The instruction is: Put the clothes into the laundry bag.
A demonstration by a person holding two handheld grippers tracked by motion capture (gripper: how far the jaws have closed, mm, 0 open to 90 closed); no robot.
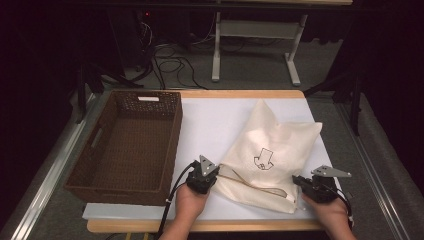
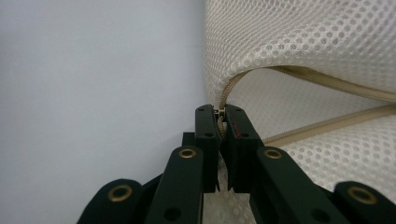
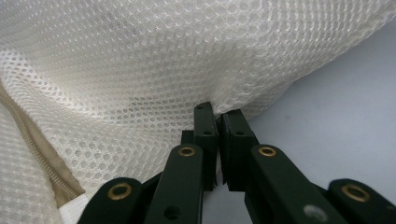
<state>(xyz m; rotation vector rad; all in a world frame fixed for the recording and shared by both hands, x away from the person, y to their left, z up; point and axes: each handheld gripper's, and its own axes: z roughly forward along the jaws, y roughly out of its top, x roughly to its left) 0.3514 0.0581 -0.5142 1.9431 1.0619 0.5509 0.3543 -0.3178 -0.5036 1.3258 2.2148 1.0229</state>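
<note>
So the mesh laundry bag (image 1: 267, 160) is lying flat on the white table (image 1: 210, 120), right between the two grippers, with the wicker basket (image 1: 125, 145) off to the far side of the left gripper (image 1: 202, 176). In the left gripper view that gripper's jaws are pinched together on the zipper slider (image 2: 219, 112) at the end of the zipper (image 2: 327, 126), which gapes open just ahead and off to one side of the tips. The right gripper (image 1: 312, 186) has its jaws squeezed on the bag's other near corner, mesh bunched between the tips in the right gripper view.

Looks to me like the zipping/unzipping step. My tip: keep the right one as a pure anchor and pull the slider straight along the teeth, low to the table, with the mesh taut between both tools. If the fabric goes slack, the slider will likely snag mesh. Don't lift; it just twists the track.

Orientation: the bag's long axis runs away from the grippers, slanting up toward the far edge of the table, with its pointy closed end farthest off. The zippered mouth faces the person, running roughly from one gripper to the other.
</note>
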